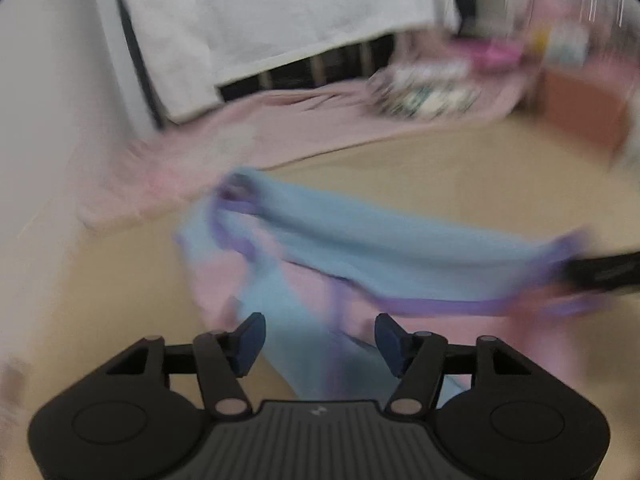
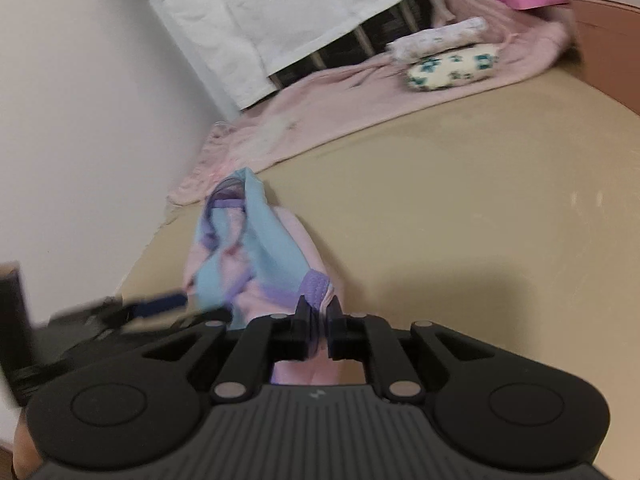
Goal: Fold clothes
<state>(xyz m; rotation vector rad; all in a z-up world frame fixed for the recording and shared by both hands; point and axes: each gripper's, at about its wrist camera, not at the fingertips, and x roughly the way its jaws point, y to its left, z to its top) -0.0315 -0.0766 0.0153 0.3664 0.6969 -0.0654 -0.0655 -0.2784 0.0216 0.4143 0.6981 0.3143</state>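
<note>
A small light-blue and pink garment [image 1: 360, 240] with purple trim lies crumpled on the beige bed [image 1: 440, 168]. My left gripper [image 1: 320, 340] hovers over its near end, and its blue pads [image 1: 252, 338] stand apart with cloth beneath them but nothing pinched. The view is blurred. My right gripper [image 2: 318, 310] is shut on the purple-trimmed corner of the garment [image 2: 256, 248], lifting that edge. The right gripper [image 1: 600, 274] also shows as a dark shape at the garment's right end. The left gripper [image 2: 160, 306] appears at the garment's left side in the right wrist view.
A pink blanket [image 2: 320, 112] lies along the far edge of the bed with folded floral clothes [image 2: 452, 66] on it. A white cloth [image 2: 280, 12] hangs behind, a pale wall [image 2: 80, 120] rises at the left, and a brown board [image 2: 608, 44] stands at the right.
</note>
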